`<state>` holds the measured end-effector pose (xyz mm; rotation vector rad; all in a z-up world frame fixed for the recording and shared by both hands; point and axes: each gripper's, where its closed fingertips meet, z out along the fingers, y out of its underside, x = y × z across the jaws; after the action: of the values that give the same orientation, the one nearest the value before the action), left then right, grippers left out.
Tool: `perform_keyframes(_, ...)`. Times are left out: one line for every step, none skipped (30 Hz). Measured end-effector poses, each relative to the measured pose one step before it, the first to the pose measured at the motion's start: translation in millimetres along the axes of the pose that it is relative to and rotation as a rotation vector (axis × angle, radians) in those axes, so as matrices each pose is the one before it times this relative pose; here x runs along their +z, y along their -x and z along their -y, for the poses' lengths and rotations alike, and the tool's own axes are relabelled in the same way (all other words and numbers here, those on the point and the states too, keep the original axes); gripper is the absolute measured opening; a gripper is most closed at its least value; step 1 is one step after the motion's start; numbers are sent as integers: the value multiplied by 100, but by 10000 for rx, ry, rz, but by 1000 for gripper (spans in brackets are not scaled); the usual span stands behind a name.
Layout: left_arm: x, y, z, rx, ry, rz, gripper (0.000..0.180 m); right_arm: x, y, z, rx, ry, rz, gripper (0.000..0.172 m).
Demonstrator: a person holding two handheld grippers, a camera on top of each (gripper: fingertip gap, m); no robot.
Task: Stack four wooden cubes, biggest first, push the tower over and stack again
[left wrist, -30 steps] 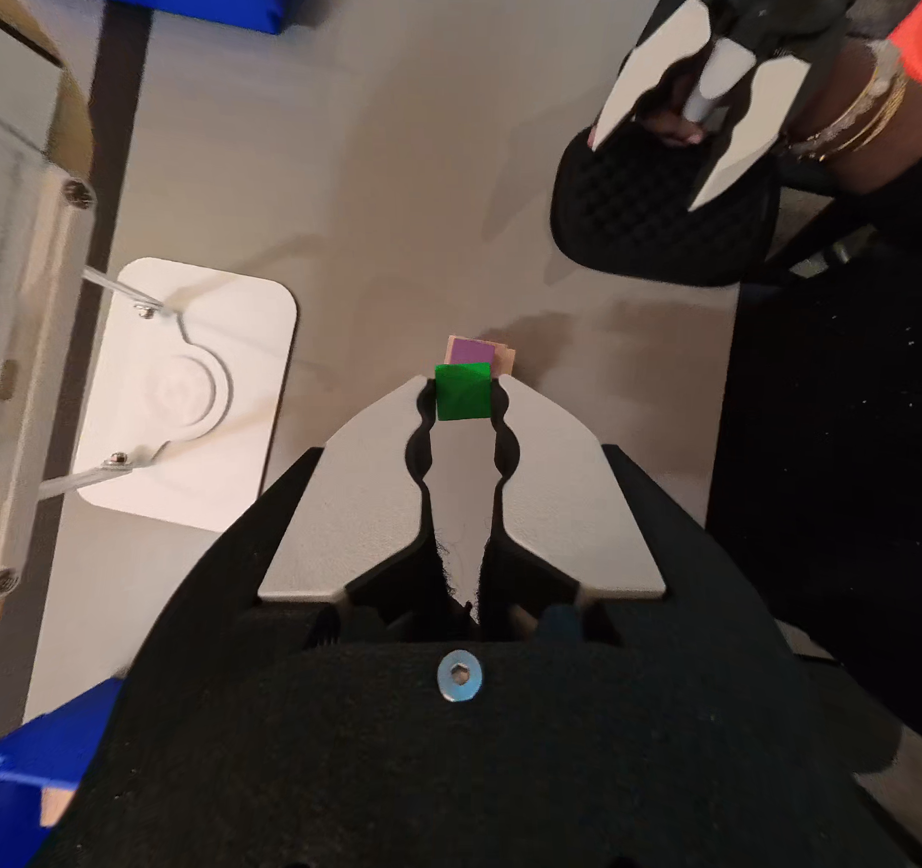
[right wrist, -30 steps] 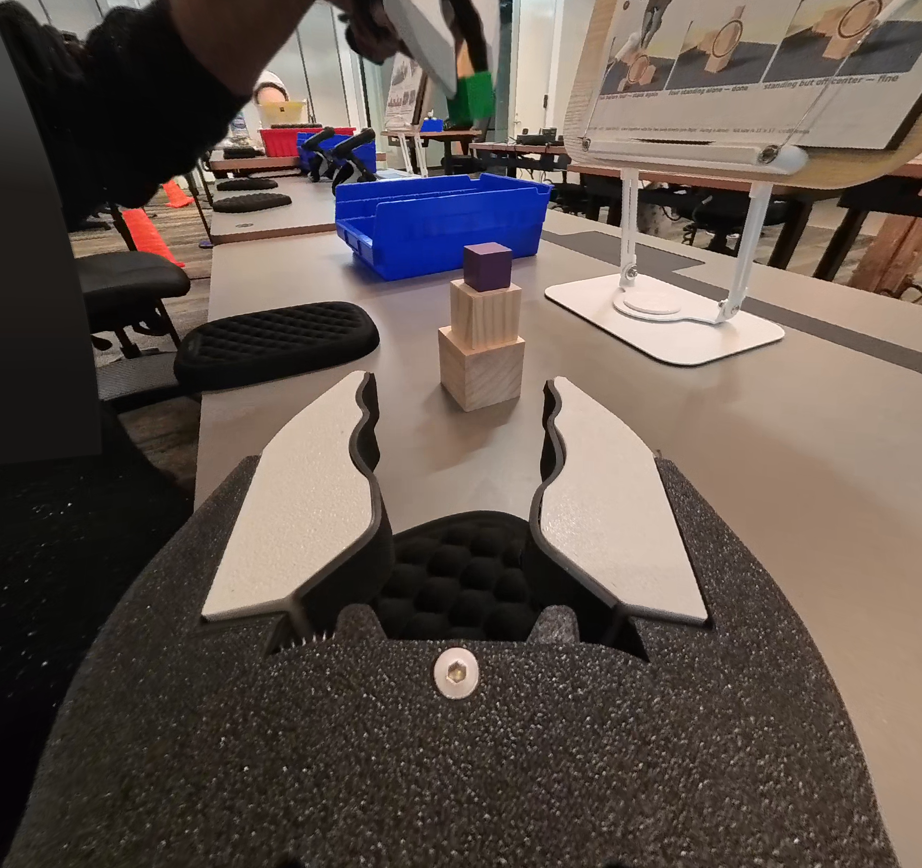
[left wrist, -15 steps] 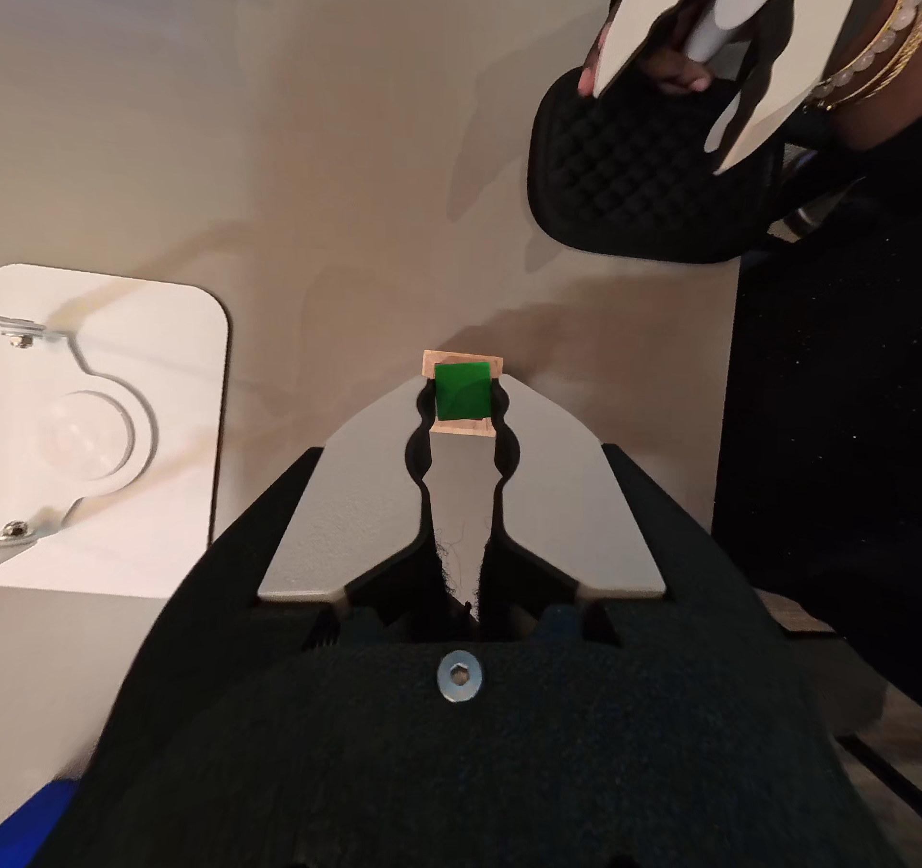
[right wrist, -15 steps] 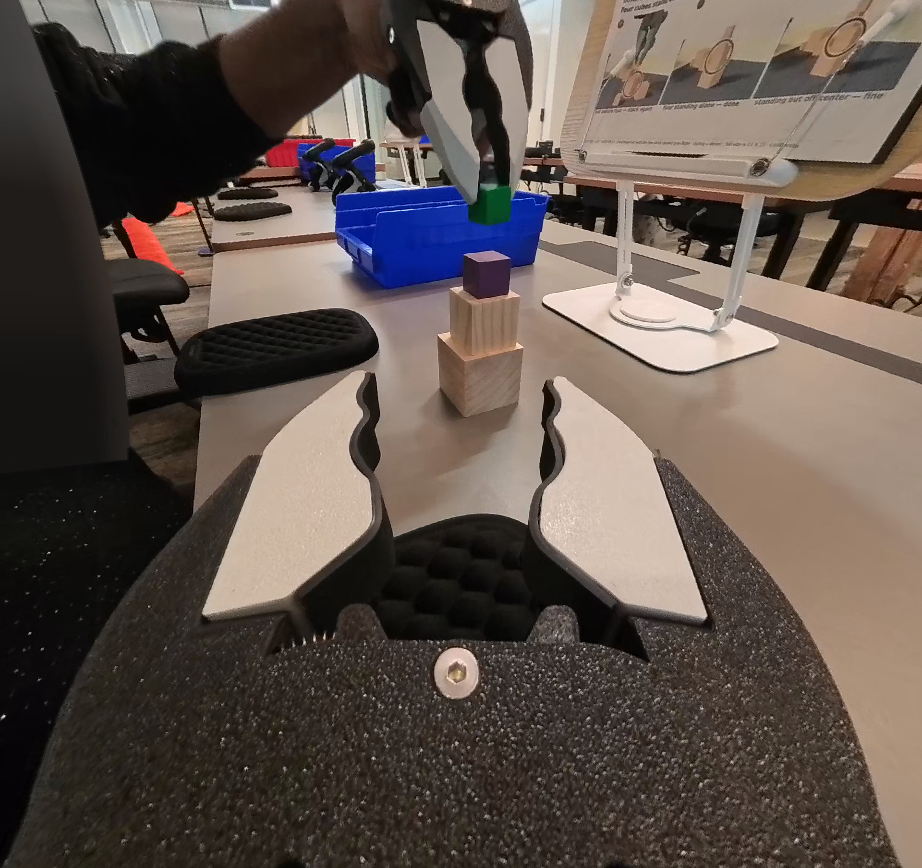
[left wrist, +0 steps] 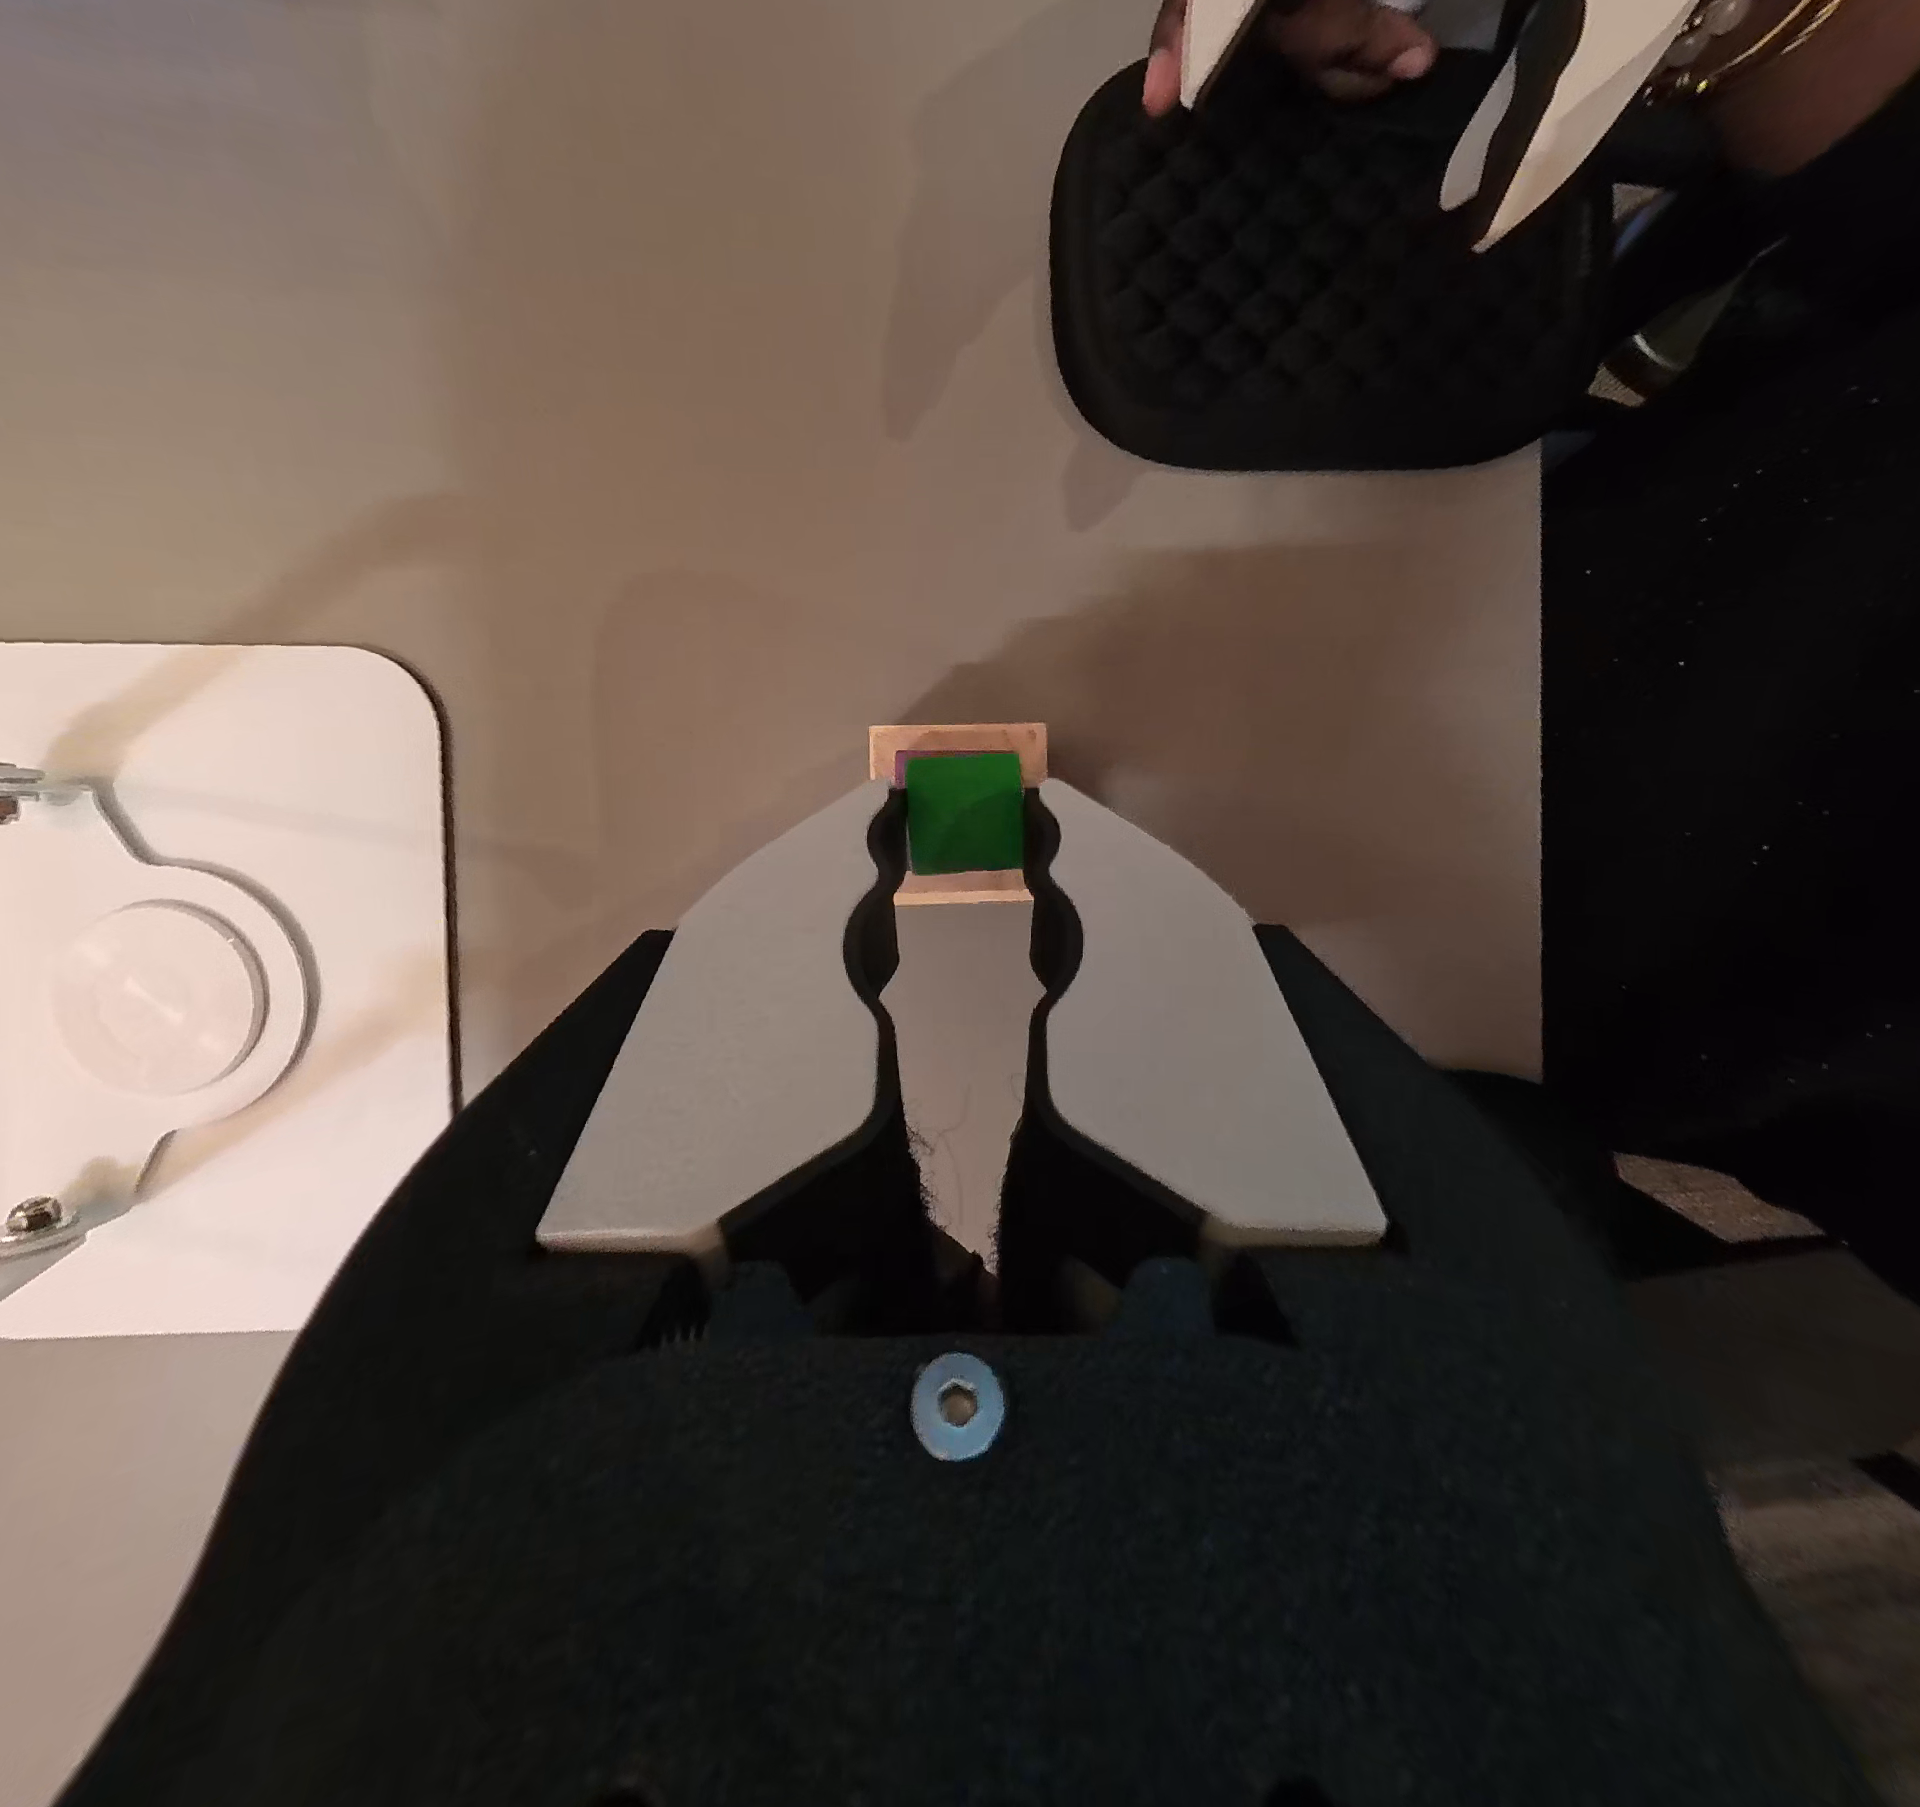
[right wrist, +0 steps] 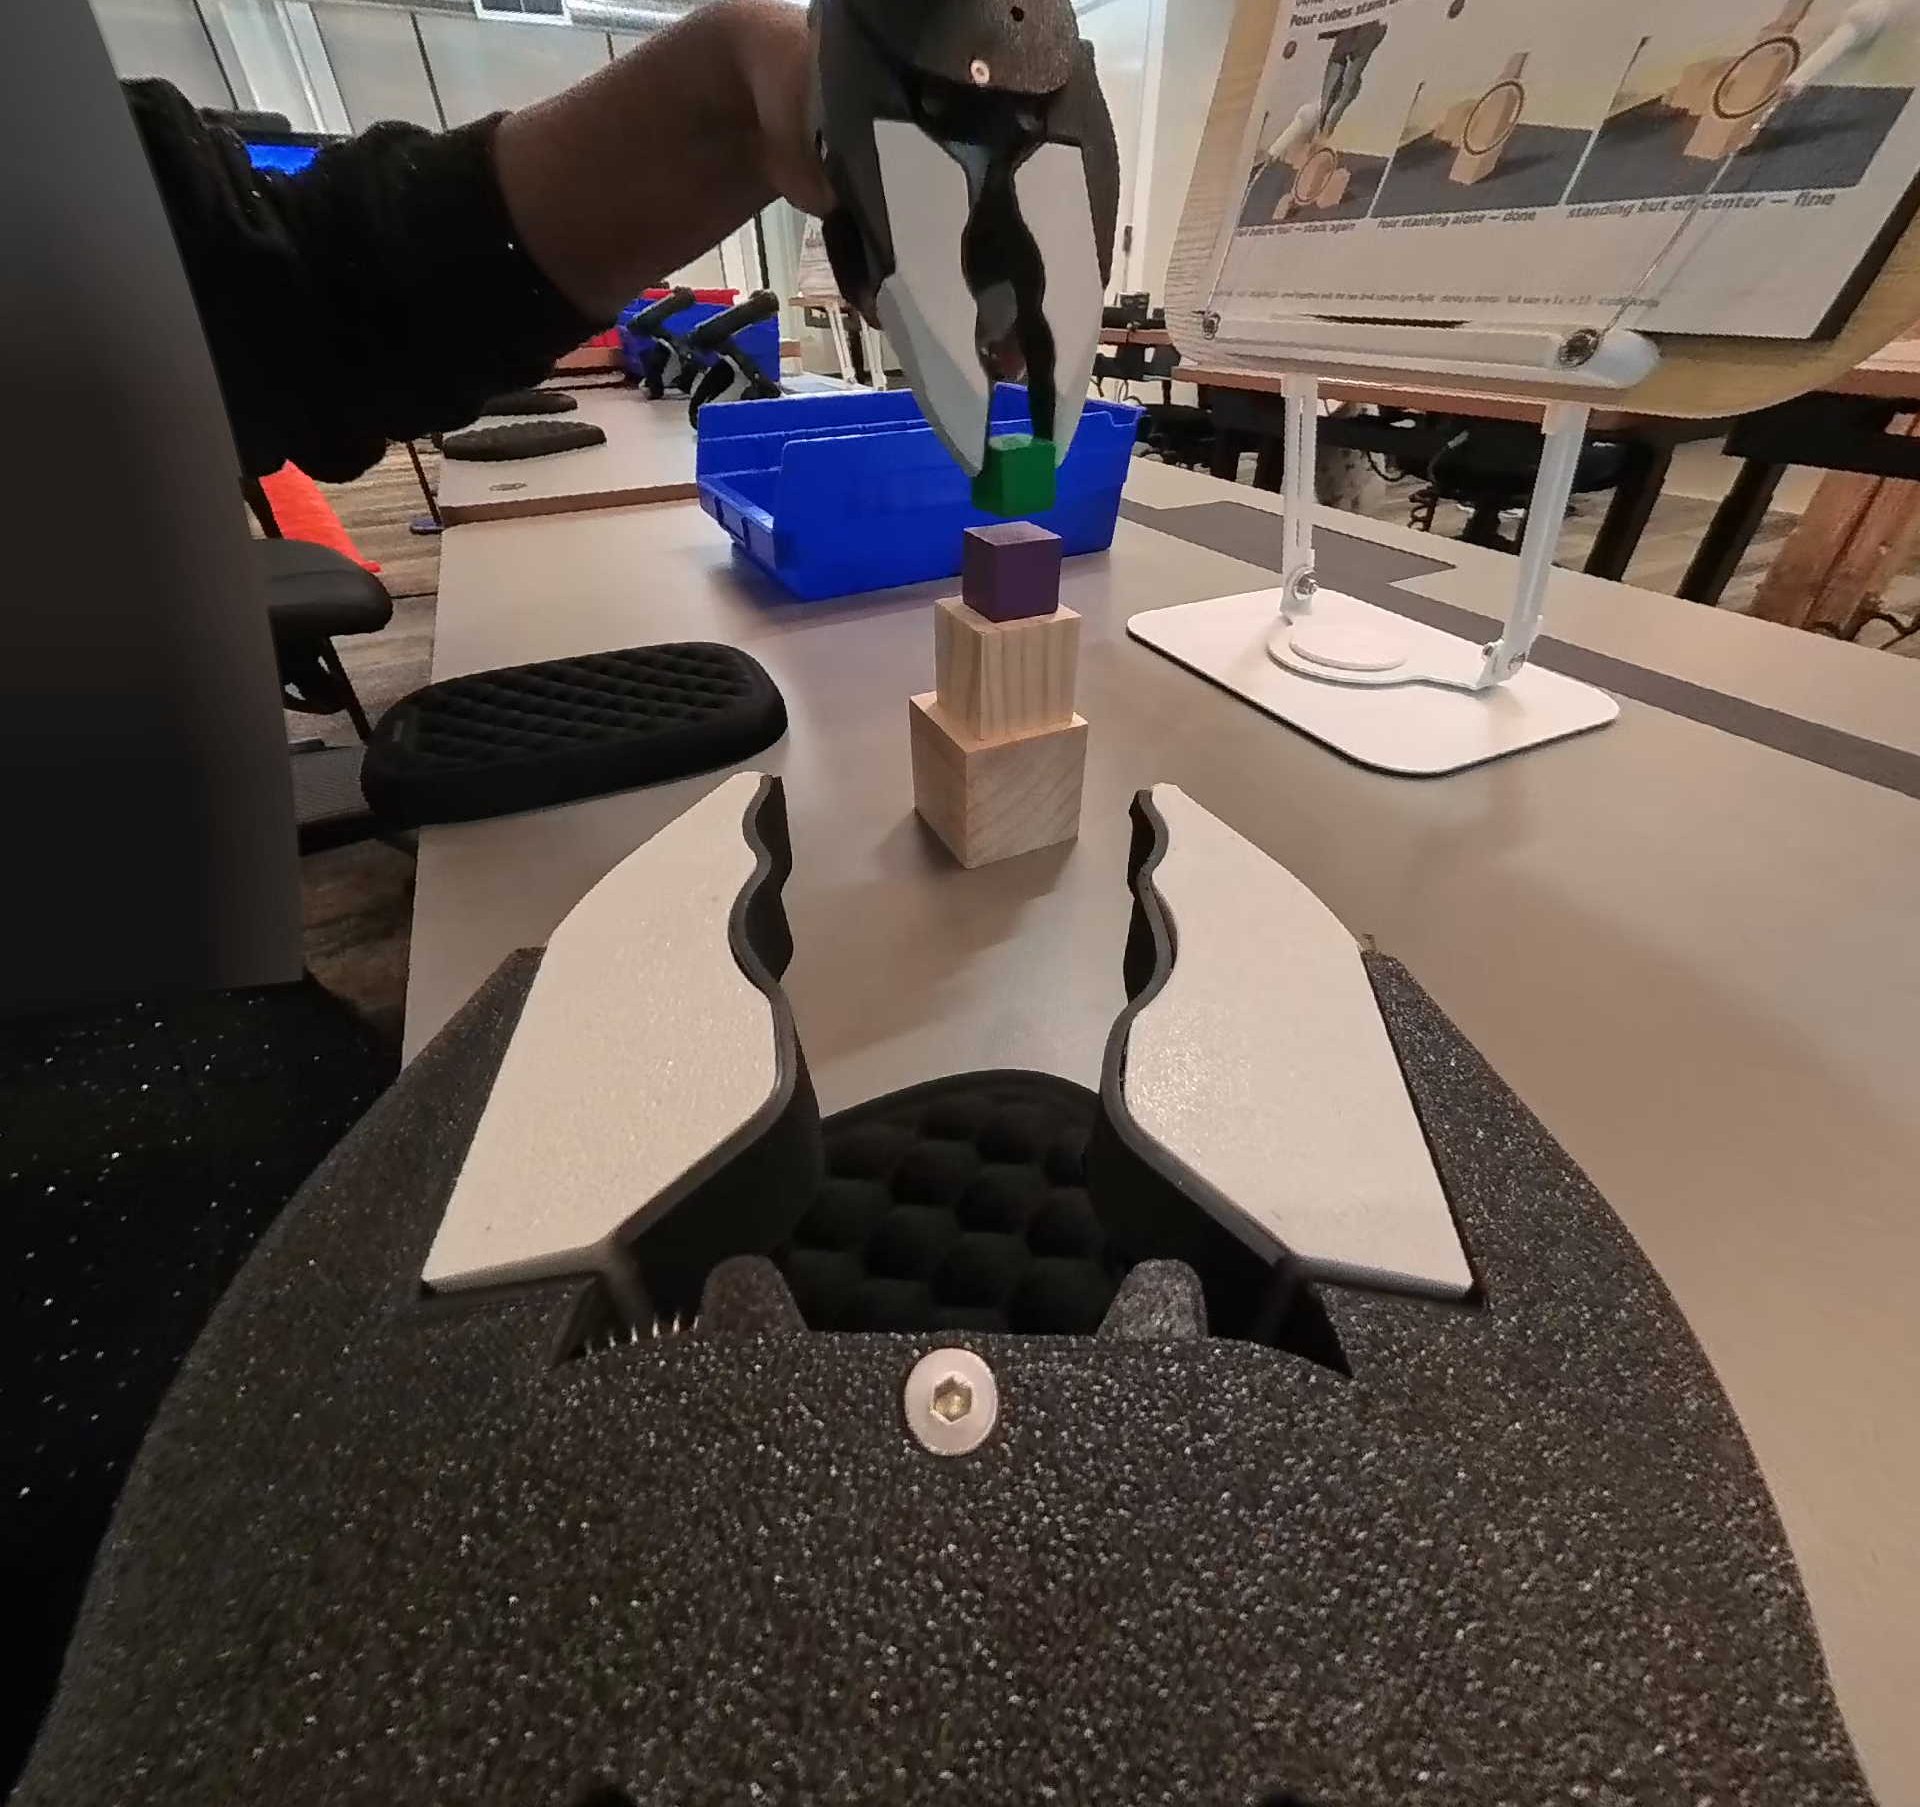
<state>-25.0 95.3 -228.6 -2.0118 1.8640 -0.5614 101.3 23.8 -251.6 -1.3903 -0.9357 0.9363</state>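
My left gripper (left wrist: 961, 812) points straight down and is shut on a small green cube (left wrist: 961, 812). In the right wrist view the green cube (right wrist: 1013, 474) hangs a little above a purple cube (right wrist: 1011, 573). The purple cube tops a stack of a smaller wooden cube (right wrist: 1006, 671) on a larger wooden cube (right wrist: 1000, 786). In the left wrist view only the wooden top (left wrist: 958, 741) and a sliver of purple show around the green cube. My right gripper (right wrist: 956, 858) is open and empty, low over the table, just in front of the stack.
A black padded rest (right wrist: 571, 718) lies at the table's left edge. A blue bin (right wrist: 862, 500) stands behind the stack. A white stand base (right wrist: 1371, 692) carrying an instruction board (right wrist: 1558, 95) is at the right. A black chair is at the left. There is about 15 cm between the tips of the two grippers.
My left gripper has come down with the green cube and now sits centred just above the purple cube. The right gripper has stayed still and open.
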Motion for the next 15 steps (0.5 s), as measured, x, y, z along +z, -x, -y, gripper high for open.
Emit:
perform_keyframes(-7, 144, -30, 29, 20, 87, 21, -9, 6, 8, -1, -6, 1, 62)
perform_keyframes(-5, 59, -28, 42, 5, 14, 21, -2, 2, 3, -9, -3, 0, 62)
perform_keyframes(16, -35, -10, 21, -13, -56, 21, 2, 2, -7, -10, 5, -3, 62)
perform_keyframes(11, 39, 8, -23, -26, -13, 21, 6, 8, -16, -8, 12, -2, 62)
perform_keyframes(29, 64, -21, -22, -1, -2, 21, 10, 4, -16, -5, 12, 0, 62)
perform_keyframes(42, -18, -63, 8, 24, -60, 21, 5, 5, -7, -1, 5, 2, 62)
perform_keyframes(67, 0, -41, 10, 16, -39, 21, 1, -7, 12, 5, -9, 2, 62)
perform_keyframes(62, 35, -30, -2, 18, 3, 21, -30, -7, 29, 10, -23, 3, 62)
perform_keyframes(71, -2, -57, 15, 37, -28, 21, -22, -15, 28, 17, -29, 0, 62)
perform_keyframes(58, -5, -20, 21, 13, -17, 21, -33, -17, 35, 19, -28, 1, 62)
perform_keyframes(50, 21, 28, 18, -19, 6, 21, -17, -8, 31, 14, -24, 5, 62)
perform_keyframes(37, -17, 26, 18, -21, -23, 21, -15, -15, 17, 10, -13, -2, 62)
perform_keyframes(33, -41, 16, 29, -14, -40, 21, -6, -8, 0, 5, 0, 1, 62)
perform_keyframes(29, -10, 8, 34, -8, -12, 21, 14, 10, -9, -3, 7, 4, 62)
perform_keyframes(33, 43, -22, 17, 15, 14, 21, 1, -2, -15, -4, 12, -2, 62)
